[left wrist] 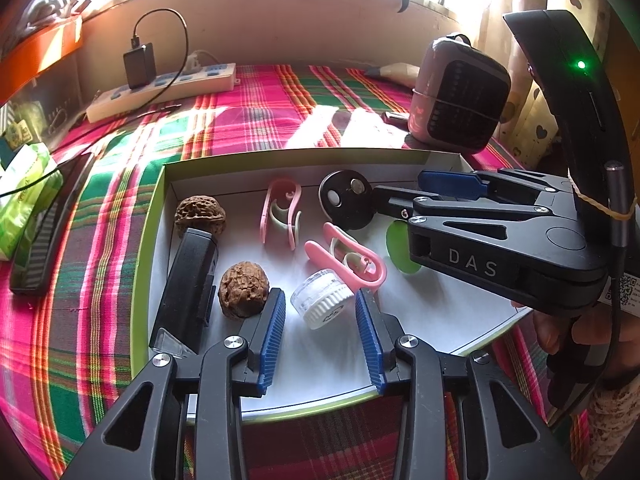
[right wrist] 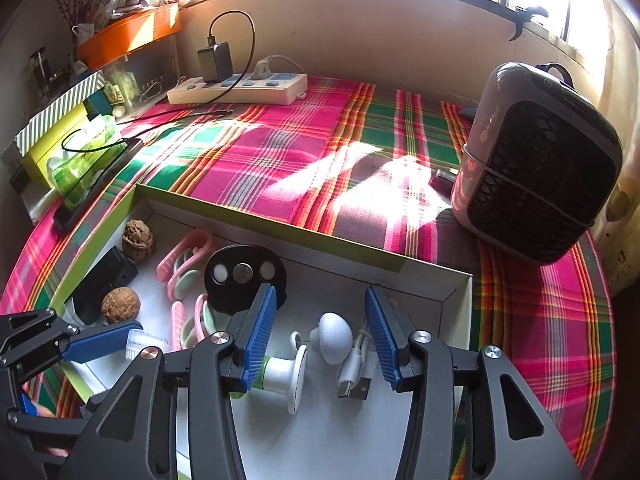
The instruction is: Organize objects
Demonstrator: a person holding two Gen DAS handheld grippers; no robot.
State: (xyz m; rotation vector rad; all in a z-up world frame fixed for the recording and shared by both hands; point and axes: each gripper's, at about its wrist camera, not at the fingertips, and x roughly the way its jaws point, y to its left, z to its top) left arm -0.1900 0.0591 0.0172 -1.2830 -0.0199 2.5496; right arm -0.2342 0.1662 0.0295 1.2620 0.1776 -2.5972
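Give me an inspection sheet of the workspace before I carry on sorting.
Surface: plaid cloth on the table, sunlit patches.
Job's things: shallow white box holding two walnuts, pink clips, a black disc, a black block, a small clear jar, a white egg-shaped piece and a white spool.
Clutter: pink fan, green packet, orange tray.
Grippers: left gripper open, jar between the pads, untouched; right gripper open over the egg-shaped piece.
Cables: white USB cable in the box; power strip with charger.
Surroundings: window sill behind.
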